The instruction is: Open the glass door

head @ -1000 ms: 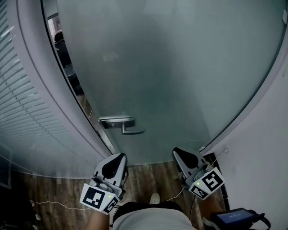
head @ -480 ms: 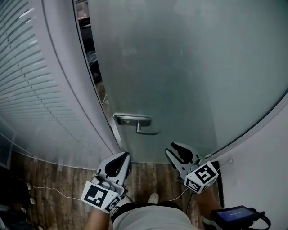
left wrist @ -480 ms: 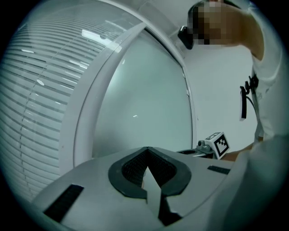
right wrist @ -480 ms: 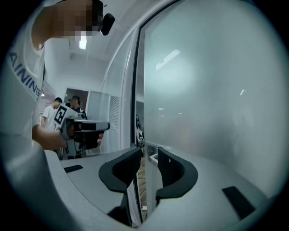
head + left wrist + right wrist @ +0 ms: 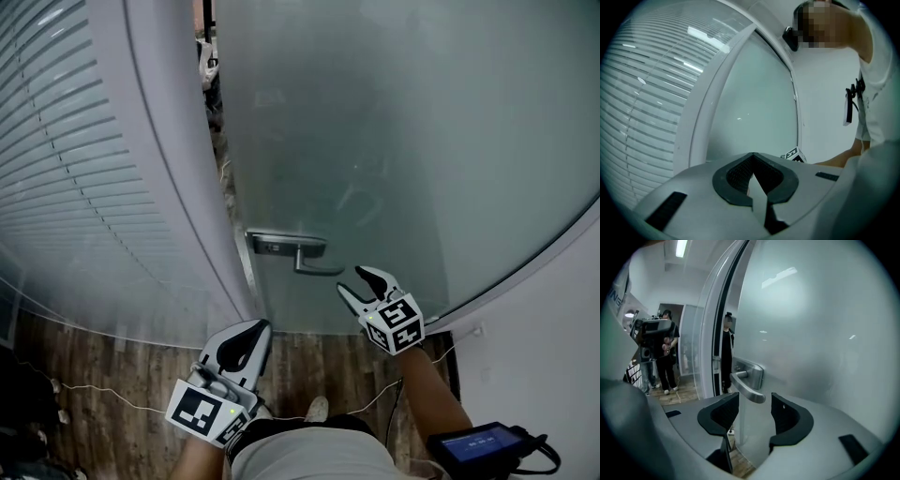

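The right hand-held gripper (image 5: 361,281), whose 2 jaws have just been opening with nothing between them, lines up on the lever handle (image 5: 314,261) of the slightly ajar glass door (image 5: 403,141), apparently to grasp it, while the left hand-held gripper (image 5: 248,330) hangs clenched and empty.

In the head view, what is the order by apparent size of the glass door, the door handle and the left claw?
Largest to smallest: glass door; left claw, which looks big partly because it is nearest the camera; door handle with its plate, the smallest.
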`<state>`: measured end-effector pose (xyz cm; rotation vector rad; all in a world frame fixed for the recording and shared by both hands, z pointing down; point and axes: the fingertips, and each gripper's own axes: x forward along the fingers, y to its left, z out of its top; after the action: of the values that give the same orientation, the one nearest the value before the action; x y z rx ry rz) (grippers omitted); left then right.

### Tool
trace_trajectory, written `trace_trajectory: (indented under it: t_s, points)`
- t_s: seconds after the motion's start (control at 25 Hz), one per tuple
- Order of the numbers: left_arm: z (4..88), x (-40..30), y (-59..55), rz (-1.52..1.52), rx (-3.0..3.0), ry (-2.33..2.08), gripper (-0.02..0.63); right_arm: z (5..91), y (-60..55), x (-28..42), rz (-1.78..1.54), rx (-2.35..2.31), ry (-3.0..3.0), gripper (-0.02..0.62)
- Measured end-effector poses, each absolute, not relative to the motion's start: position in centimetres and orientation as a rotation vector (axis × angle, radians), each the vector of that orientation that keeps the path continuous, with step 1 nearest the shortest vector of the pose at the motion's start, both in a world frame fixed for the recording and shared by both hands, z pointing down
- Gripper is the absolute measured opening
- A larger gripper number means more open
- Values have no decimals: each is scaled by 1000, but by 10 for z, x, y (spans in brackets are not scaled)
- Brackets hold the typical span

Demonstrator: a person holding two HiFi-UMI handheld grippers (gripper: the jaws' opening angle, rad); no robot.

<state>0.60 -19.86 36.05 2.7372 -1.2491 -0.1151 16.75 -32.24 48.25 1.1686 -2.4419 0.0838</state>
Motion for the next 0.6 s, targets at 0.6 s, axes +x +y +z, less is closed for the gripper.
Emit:
trace_trajectory:
  t_s: [0.6]
  points:
    - [363,-4,-196,-115,2717,-1276,-2,499,-339,159,53,1156,-2363,169]
